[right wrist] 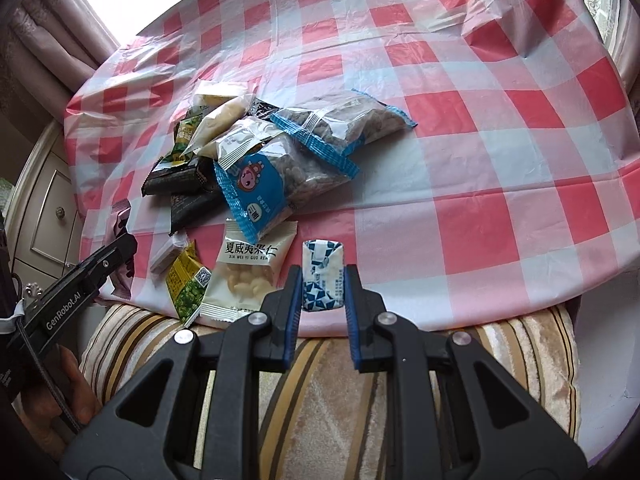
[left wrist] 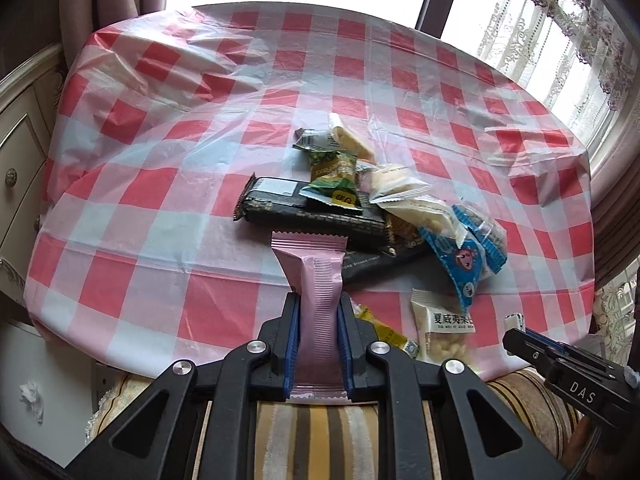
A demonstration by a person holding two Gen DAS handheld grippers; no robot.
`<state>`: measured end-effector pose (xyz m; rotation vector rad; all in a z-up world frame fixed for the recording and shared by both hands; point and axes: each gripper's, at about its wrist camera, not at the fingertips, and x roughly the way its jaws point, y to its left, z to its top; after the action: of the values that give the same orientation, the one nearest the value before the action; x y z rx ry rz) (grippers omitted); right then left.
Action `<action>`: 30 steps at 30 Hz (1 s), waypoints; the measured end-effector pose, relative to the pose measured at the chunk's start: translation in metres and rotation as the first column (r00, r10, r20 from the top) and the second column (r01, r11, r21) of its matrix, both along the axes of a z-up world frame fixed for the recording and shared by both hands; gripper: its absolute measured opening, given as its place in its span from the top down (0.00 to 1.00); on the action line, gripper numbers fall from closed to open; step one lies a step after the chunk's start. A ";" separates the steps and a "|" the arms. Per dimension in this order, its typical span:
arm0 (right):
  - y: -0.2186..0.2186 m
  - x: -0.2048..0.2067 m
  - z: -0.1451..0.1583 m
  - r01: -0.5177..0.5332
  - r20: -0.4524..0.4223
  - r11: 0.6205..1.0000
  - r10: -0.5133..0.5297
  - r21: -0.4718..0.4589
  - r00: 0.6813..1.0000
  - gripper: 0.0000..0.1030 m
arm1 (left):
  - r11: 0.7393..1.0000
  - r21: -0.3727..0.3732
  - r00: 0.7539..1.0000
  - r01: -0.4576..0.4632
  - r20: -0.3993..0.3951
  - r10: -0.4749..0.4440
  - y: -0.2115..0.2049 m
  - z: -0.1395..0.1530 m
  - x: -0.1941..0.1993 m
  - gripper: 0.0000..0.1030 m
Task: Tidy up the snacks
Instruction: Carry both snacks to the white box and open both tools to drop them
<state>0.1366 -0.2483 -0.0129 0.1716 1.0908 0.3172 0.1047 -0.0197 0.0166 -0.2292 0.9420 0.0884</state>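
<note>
Two wrist fisheye views, both angled steeply down over the near edge of a table in a checked cloth (left wrist: 168, 184).

The left view looks along its own fingers across the table towards the bright windows, close to the heap of snack packets (left wrist: 360, 192) at mid-frame; the right gripper (left wrist: 514, 328) enters at its lower right edge. The right view stands further right, seeing the same heap (right wrist: 260, 152) at centre left and the left gripper (right wrist: 130, 246) at its left edge. Both share the heap, the white nut packet (left wrist: 444, 328) (right wrist: 248, 268) and the striped cushion (left wrist: 320, 440) (right wrist: 328, 400) below.
</note>
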 end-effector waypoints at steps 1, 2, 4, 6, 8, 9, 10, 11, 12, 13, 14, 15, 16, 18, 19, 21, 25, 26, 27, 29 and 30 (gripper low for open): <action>-0.010 -0.001 0.003 0.011 0.005 1.000 -0.011 0.010 1.000 0.77 | 1.000 0.009 1.000 0.025 0.005 -0.025 -0.010 0.003 0.001 0.82; -0.017 0.000 0.003 0.025 0.005 0.999 -0.025 0.024 1.000 0.77 | 0.998 0.021 0.999 0.051 0.012 -0.051 -0.021 0.006 0.001 0.82; -0.034 0.001 0.004 0.054 0.004 0.997 -0.054 0.048 0.999 0.77 | 0.995 0.011 0.995 0.099 0.024 -0.099 -0.038 0.011 0.003 0.82; -0.055 -0.002 0.006 0.089 0.010 0.994 -0.090 0.057 0.996 0.77 | 0.988 0.013 0.988 0.151 0.028 -0.151 -0.057 0.016 0.006 0.82; -0.078 -0.004 0.007 0.127 0.013 0.989 -0.128 0.072 0.992 0.77 | 0.980 0.017 0.980 0.199 0.029 -0.199 -0.077 0.019 0.008 0.82; -0.090 -0.006 0.008 0.146 0.013 0.986 -0.147 0.077 0.989 0.77 | 0.974 0.016 0.974 0.224 0.028 -0.225 -0.087 0.021 0.010 0.82; -0.101 -0.007 0.008 0.165 0.012 0.983 -0.167 0.082 0.986 0.77 | 0.968 0.016 0.968 0.251 0.028 -0.251 -0.097 0.023 0.011 0.82; -0.111 -0.009 0.007 0.182 0.011 0.980 -0.184 0.083 0.983 0.77 | 0.961 0.015 0.960 0.277 0.027 -0.277 -0.108 0.024 0.011 0.82; -0.124 -0.011 0.006 0.202 0.009 0.976 -0.204 0.083 0.979 0.77 | 0.953 0.006 0.953 0.303 0.026 -0.303 -0.119 0.025 0.012 0.82; -0.135 -0.013 0.005 0.221 0.006 0.972 -0.222 0.083 0.975 0.77 | 0.944 -0.006 0.944 0.330 0.024 -0.330 -0.129 0.026 0.014 0.82; -0.146 -0.015 0.003 0.240 0.003 0.967 -0.241 0.082 0.971 0.77 | 0.932 -0.012 0.932 0.361 0.019 -0.361 -0.142 0.026 0.015 0.82; -0.156 -0.017 0.001 0.259 -0.002 0.962 -0.260 0.081 0.966 0.77 | 0.920 -0.022 0.920 0.392 0.017 -0.391 -0.155 0.026 0.016 0.82; -0.166 -0.020 -0.002 0.277 -0.006 0.958 -0.278 0.078 0.961 0.77 | 0.907 -0.042 0.908 0.420 0.014 -0.420 -0.166 0.026 0.016 0.82; -0.186 -0.026 -0.007 0.314 -0.012 0.947 -0.314 0.070 0.949 0.77 | 0.876 -0.084 0.879 0.475 -0.001 -0.477 -0.190 0.023 0.017 0.82; -0.194 -0.029 -0.009 0.332 -0.016 0.941 -0.331 0.067 0.943 0.77 | 0.860 -0.094 0.863 0.502 -0.007 -0.505 -0.203 0.022 0.016 0.82; -0.211 -0.034 -0.015 0.361 -0.027 0.931 -0.360 0.062 0.933 0.77 | 0.828 -0.115 0.833 0.549 -0.015 -0.554 -0.225 0.020 0.013 0.82; -0.240 -0.048 -0.026 0.408 -0.049 0.911 -0.406 0.055 0.913 0.77 | 0.762 -0.167 0.769 0.626 -0.033 -0.639 -0.265 0.015 0.007 0.82; -0.247 -0.051 -0.029 0.420 -0.055 0.906 -0.417 0.053 0.907 0.77 | 0.745 -0.184 0.753 0.641 -0.037 -0.657 -0.273 0.014 0.006 0.82; -0.253 -0.054 -0.032 0.430 -0.060 0.901 -0.427 0.052 0.902 0.77 | 0.731 -0.197 0.739 0.654 -0.042 -0.672 -0.280 0.012 0.004 0.82; -0.264 -0.059 -0.035 0.451 -0.064 0.891 -0.448 0.049 0.892 0.77 | 0.704 -0.218 0.713 0.676 -0.048 -0.699 -0.293 0.009 -0.001 0.82; -0.269 -0.061 -0.037 0.461 -0.066 0.886 -0.458 0.047 0.887 0.77 | 0.690 -0.231 0.700 0.686 -0.051 -0.713 -0.299 0.008 -0.003 0.82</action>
<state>0.0760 -0.5175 -0.0496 0.4887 1.0576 -0.0832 0.1022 -0.3184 0.0249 -0.0247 1.1252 -0.7221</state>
